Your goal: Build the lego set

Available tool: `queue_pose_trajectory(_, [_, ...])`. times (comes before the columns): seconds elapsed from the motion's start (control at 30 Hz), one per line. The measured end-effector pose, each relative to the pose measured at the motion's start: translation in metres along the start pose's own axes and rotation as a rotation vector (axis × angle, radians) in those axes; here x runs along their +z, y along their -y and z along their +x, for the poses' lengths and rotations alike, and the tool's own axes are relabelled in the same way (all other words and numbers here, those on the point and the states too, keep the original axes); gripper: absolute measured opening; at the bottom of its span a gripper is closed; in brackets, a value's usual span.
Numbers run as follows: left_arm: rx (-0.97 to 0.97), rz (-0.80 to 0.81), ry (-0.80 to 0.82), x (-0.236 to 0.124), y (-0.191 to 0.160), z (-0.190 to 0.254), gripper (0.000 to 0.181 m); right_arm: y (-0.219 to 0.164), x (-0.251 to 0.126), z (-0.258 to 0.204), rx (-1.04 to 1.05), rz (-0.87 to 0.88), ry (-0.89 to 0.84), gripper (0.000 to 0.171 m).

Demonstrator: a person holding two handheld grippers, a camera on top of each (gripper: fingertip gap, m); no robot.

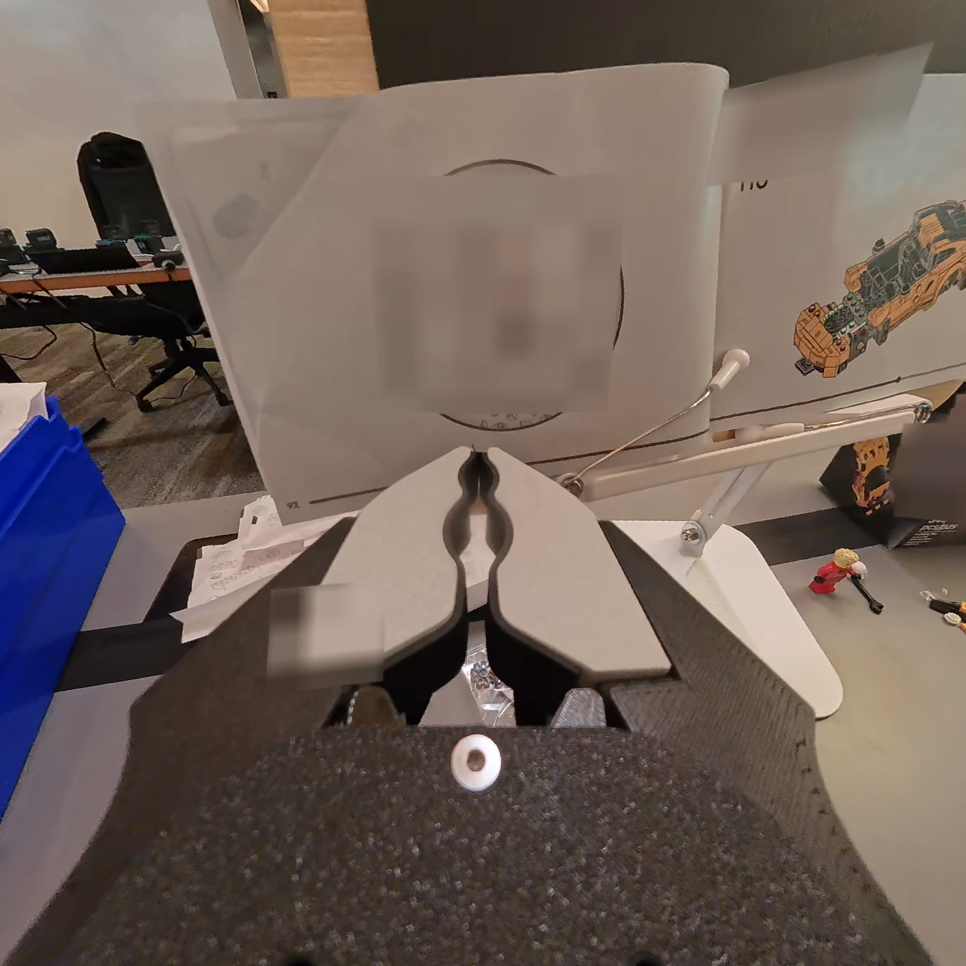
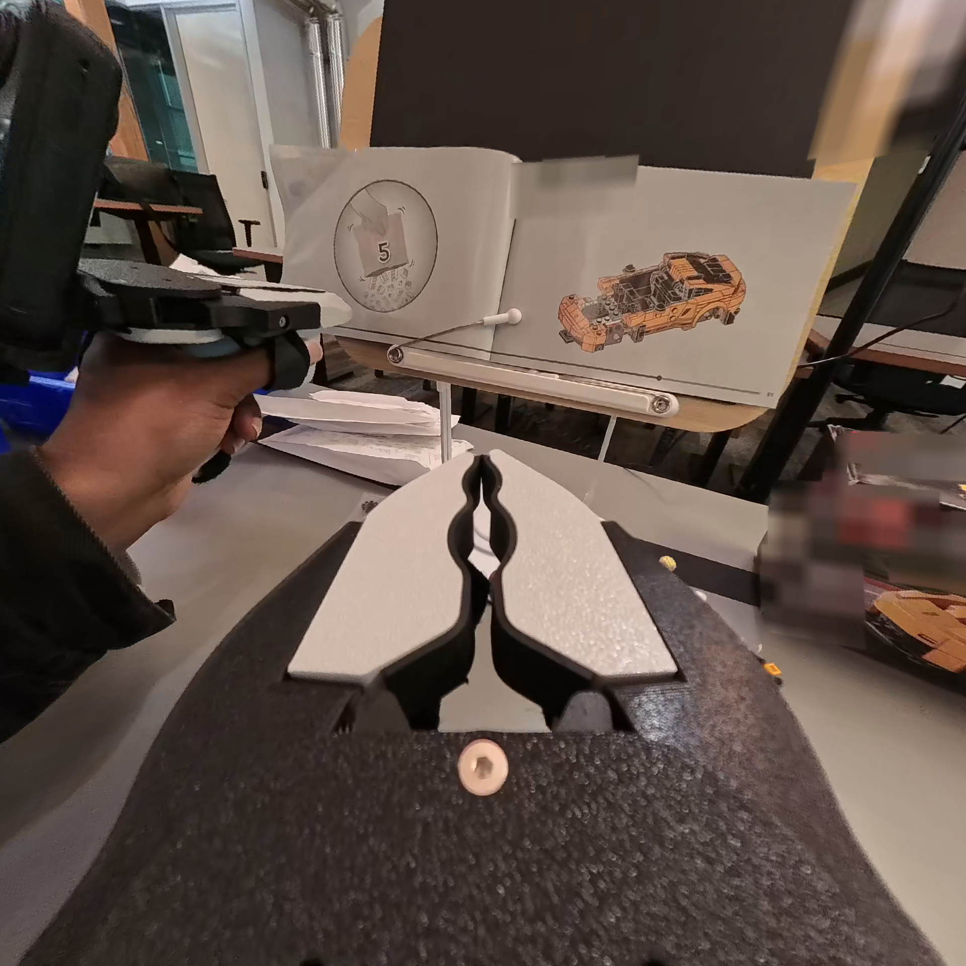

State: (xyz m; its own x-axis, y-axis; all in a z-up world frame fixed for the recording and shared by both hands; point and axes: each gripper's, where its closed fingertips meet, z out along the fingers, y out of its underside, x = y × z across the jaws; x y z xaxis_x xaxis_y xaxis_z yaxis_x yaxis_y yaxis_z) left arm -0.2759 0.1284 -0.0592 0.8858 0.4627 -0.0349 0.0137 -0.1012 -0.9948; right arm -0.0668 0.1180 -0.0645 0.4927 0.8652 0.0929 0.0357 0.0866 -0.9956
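Minifigure (image 1: 835, 571), apparently left view only.

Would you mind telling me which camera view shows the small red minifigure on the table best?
The left wrist view: the red minifigure sits unobstructed on the grey table, right of the white book stand, with a black tool beside it. In the right wrist view I cannot find it; a blurred patch covers much of that side.

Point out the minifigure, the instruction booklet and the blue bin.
minifigure (image 1: 831, 574): left wrist view, on its red torso.
instruction booklet (image 2: 653, 251): right wrist view, on the right-hand page above the car drawing.
blue bin (image 1: 49, 549): left wrist view, on its side wall.
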Motion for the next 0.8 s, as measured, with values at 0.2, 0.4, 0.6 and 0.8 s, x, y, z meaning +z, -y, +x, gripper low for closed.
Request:
queue_pose_trajectory(0.2, [0.054, 0.006, -0.067, -0.022, -0.002, 0.029, 0.000, 0.002, -0.004, 0.005, -0.031, -0.007, -0.009, 0.000])
queue_pose_trajectory(0.4, [0.179, -0.063, -0.150, -0.067, -0.029, 0.070, 0.000, 0.005, -0.016, 0.018, -0.064, -0.032, -0.028, 0.000])
queue_pose_trajectory(0.6, [0.197, -0.107, -0.312, -0.138, -0.055, 0.115, 0.000, -0.009, -0.051, 0.025, -0.061, -0.090, -0.013, 0.000])
queue_pose_trajectory(0.8, [0.157, -0.143, -0.395, -0.232, -0.094, 0.143, 0.000, -0.059, -0.111, 0.003, -0.035, -0.231, 0.054, 0.000])
